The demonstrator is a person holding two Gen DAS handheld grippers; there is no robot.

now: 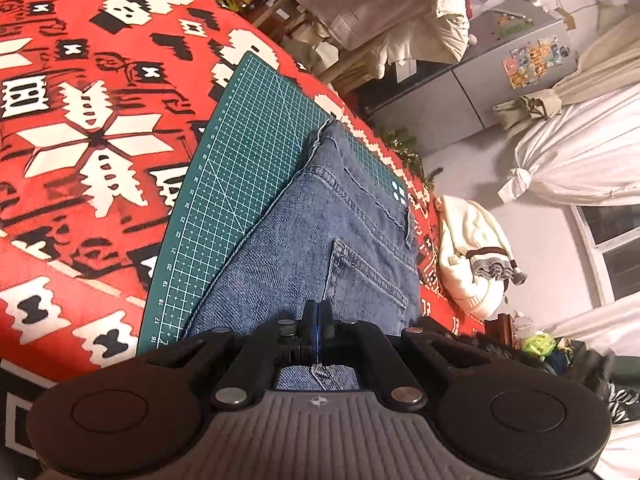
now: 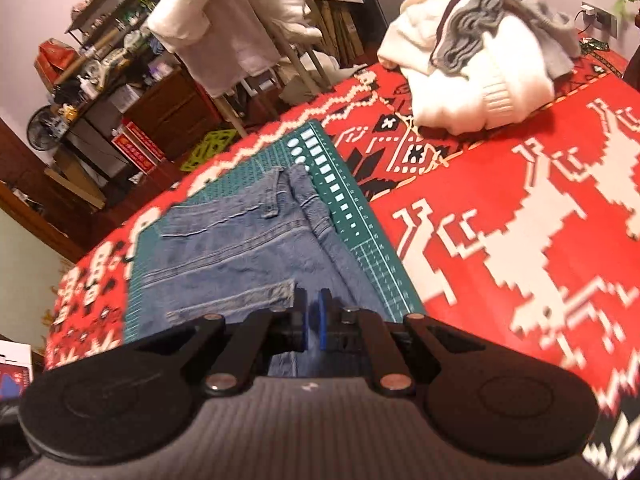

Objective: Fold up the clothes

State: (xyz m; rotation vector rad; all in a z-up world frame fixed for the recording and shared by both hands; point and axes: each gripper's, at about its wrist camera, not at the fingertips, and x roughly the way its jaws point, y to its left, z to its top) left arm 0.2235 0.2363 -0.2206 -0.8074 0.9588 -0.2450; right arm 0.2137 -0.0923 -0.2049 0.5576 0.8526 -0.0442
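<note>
Pinching the near edge of the jeans (image 1: pixel 304 248), which lie on a green mat (image 1: pixel 224 184) ahead of it, the left gripper (image 1: pixel 318 320) is clamped on denim while the right gripper (image 2: pixel 313 312), slightly parted and empty, must likely close before both carry a fold forward.

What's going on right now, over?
Left gripper shut over jeans. Right gripper open above them. White sweater off to the side, not blocking.

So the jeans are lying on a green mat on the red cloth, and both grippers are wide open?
Not quite. The jeans do lie on the green mat, but the left gripper is shut, as the left wrist view shows. Only the right gripper is open.
</note>
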